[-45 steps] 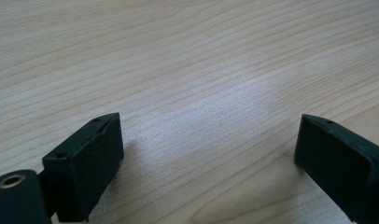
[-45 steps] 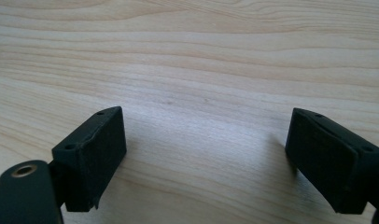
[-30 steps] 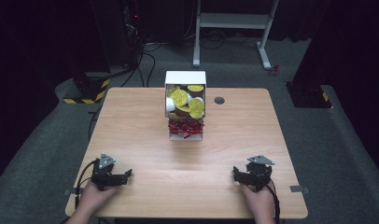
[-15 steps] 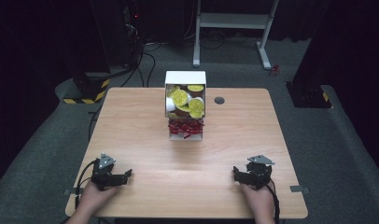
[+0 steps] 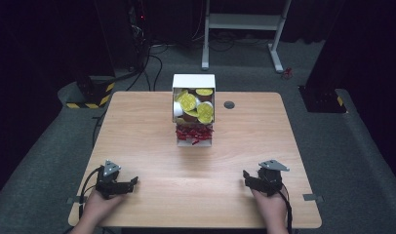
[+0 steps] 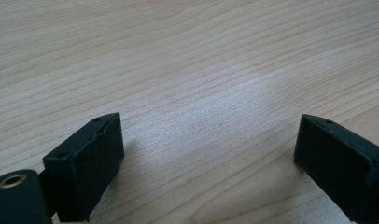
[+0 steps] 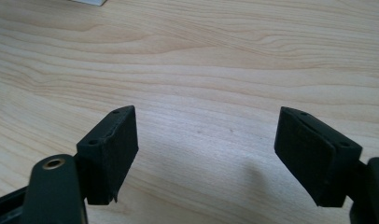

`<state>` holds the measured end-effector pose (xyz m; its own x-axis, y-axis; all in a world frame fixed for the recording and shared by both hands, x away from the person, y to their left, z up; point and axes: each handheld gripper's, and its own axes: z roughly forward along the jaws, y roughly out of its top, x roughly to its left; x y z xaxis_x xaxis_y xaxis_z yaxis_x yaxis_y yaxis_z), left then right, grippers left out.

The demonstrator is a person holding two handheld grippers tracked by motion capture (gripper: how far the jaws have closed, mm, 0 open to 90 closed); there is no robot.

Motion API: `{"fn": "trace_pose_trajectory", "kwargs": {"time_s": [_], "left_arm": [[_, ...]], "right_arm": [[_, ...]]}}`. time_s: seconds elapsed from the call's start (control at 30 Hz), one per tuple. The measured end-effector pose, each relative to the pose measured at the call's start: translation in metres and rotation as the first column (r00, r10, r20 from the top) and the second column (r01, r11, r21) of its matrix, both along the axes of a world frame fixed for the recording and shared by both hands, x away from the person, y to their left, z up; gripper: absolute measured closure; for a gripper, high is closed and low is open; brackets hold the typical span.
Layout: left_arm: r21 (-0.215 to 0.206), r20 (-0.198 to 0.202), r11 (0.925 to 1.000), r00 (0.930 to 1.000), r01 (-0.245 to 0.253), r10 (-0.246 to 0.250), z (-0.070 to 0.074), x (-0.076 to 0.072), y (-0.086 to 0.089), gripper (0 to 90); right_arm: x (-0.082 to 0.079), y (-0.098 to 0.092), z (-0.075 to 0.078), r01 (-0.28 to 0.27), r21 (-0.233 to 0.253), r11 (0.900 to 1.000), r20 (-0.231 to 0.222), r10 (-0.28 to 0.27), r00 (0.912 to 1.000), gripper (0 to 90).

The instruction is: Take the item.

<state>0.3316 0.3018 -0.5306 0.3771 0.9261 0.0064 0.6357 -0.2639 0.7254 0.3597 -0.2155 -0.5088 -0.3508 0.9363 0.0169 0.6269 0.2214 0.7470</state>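
A white box stands at the back middle of the wooden table. It holds several cups with yellow lids above a heap of red shreds. Near the front left edge my left gripper rests in a hand, pointing right, open with nothing between its jaws. In the left gripper view the left gripper has bare wood between its pads. At the front right my right gripper points left, open and empty too. The right gripper view shows the right gripper with jaws wide apart over the wood.
A small dark round grommet sits in the tabletop right of the box. Beyond the table are a white desk frame, cables on the grey floor and a yellow-black striped base. A corner of the white box peeks in.
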Motion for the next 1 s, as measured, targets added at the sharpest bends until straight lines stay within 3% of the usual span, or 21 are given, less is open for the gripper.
{"fn": "trace_pose_trajectory", "kwargs": {"time_s": [0.13,0.23,0.27,0.33,0.4,0.47,0.83,1.0], "left_arm": [[0.002,0.003,1.0,1.0,0.002,-0.002,0.0,0.0,0.0,8.6],[0.0,0.003,1.0,1.0,0.003,-0.003,0.0,0.0,0.0,8.7],[0.001,0.003,1.0,1.0,0.004,-0.004,0.0,0.0,0.0,8.7],[-0.004,0.0,1.0,1.0,0.003,-0.003,0.0,0.0,0.0,8.7],[0.004,-0.003,1.0,1.0,0.008,-0.008,0.0,0.0,0.001,8.7],[0.008,-0.001,0.9999,1.0,0.009,-0.009,0.0,0.0,0.001,8.7],[-0.004,-0.004,1.0,1.0,0.003,-0.003,0.0,-0.001,0.0,8.8],[-0.004,-0.001,1.0,1.0,0.001,-0.001,0.0,-0.001,0.0,8.9]], "right_arm": [[-0.001,0.007,0.001,-0.012,0.01,1.0,-0.006,0.012,0.9999,24.1],[-0.001,0.013,0.005,-0.031,0.013,0.999,0.023,0.03,0.9993,25.0],[0.0,0.016,0.006,-0.036,0.008,0.999,0.053,0.036,0.9979,25.0],[0.0,0.018,0.007,-0.035,0.02,0.999,0.05,0.034,0.9982,25.1],[0.002,0.023,0.01,-0.037,0.002,0.999,0.061,0.037,0.9974,27.2],[0.006,0.027,0.015,-0.042,0.007,0.999,0.074,0.041,0.9964,33.1],[0.017,0.046,0.024,-0.082,0.032,0.996,0.075,0.08,0.994,41.9],[0.023,0.054,0.023,-0.074,0.048,0.996,0.067,0.071,0.9952,44.4]]}}
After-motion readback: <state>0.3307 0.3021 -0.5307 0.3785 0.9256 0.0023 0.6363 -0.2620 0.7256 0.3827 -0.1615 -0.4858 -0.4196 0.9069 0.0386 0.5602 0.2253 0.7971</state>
